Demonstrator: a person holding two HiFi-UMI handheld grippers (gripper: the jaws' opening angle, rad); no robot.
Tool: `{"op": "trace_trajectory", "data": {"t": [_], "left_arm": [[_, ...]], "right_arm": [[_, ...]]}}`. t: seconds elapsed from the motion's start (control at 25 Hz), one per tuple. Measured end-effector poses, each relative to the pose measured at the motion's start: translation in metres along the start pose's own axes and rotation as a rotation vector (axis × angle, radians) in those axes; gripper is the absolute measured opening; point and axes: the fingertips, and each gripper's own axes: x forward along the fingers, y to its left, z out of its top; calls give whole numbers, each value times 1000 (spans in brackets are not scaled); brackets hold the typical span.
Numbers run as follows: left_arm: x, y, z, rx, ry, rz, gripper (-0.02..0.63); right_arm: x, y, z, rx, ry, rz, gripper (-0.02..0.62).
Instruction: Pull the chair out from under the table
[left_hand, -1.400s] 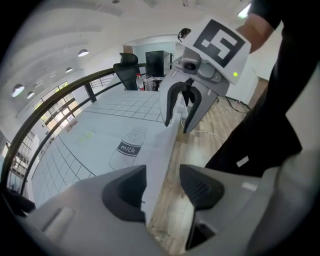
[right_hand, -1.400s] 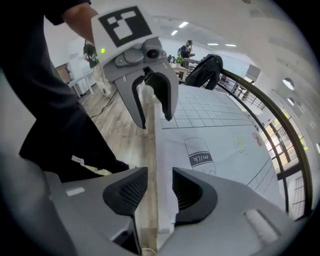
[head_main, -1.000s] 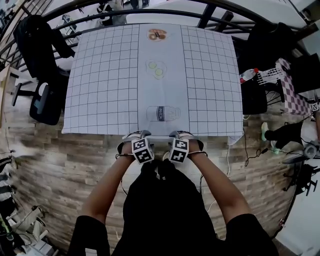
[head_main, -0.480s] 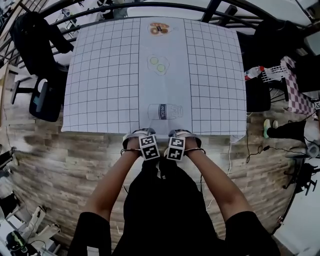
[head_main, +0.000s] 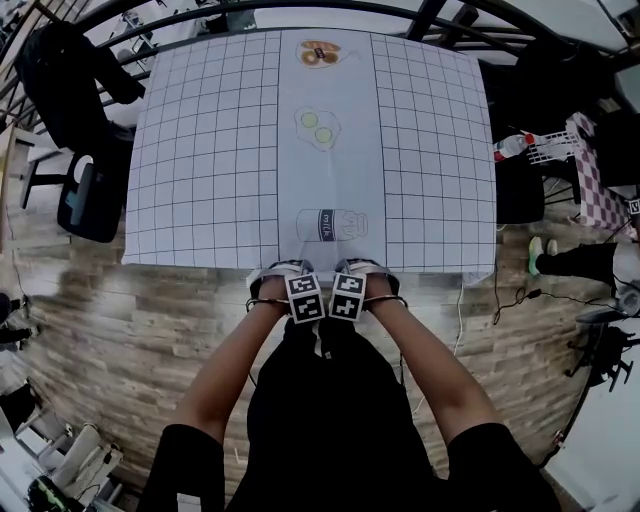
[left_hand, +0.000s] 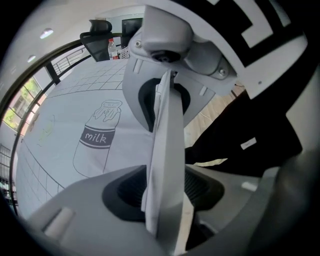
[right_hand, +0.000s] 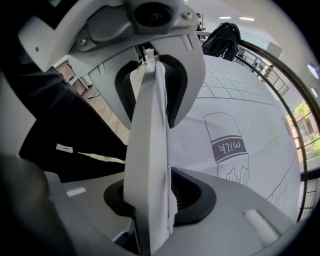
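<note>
Your left gripper (left_hand: 165, 200) and right gripper (right_hand: 150, 200) both point steeply down. Their jaws are spread astride the white top edge of the chair back (left_hand: 167, 135), one jaw on the bench side and one on your side. Dark gaps show between the pads and the slab, so neither pair pinches it yet, and the right jaws are opening a touch. The rest of the chair is out of sight below the jaws, presumably tucked under the bench (head_main: 210, 150).

Seat the rail deep between the pads before you close. Mind the thin white layer (right_hand: 164, 150) lying against its bench-side face. It is likely the cloth's hem, and pinching it could drag the cloth along. Close both pairs together, then draw straight back toward yourself so the chair doesn't twist.

Compared with a second ago, the two marker cubes (head_main: 304, 297) stand almost touching where a gap parted them. Both grippers also sit closer in to the bench's near edge.
</note>
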Motion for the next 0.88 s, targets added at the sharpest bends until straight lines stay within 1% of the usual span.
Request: {"op": "trace_trajectory", "data": {"t": [0.12,0.2,0.32,0.4,0.48,0.52,0.56,0.6,0.68,0.8,0.88], "left_arm": [[4,-1,3,14,14,-11,211],[6,0,1,28,32,-13,199],[10,0,-2,44,37,-22,193],[15,-2,-5,58,47,-28,189],[17,-3,-7,66,49,-29,184],[17,-2,-7,66,46,-27,184],[17,-1,-7,67,42,-26,184],[17,-1,-6,67,39,-28,183],[17,-3,-5,64,33,-43,170],[17,-4,-5,48,28,-68,183],[18,-3,-5,56,32,-56,178]], "right_arm": [[2,2,2,10,-5,28,133],[3,2,3,30,-13,48,133],[2,3,4,26,-16,55,127],[3,5,3,20,-9,47,124],[5,6,3,15,-1,25,150],[6,5,4,10,0,9,136],[7,4,4,7,-1,-6,107],[7,4,4,9,-3,-17,98],[7,3,3,14,-6,-25,92],[7,2,4,9,-7,-39,80],[8,2,4,10,-8,-46,75]]}}
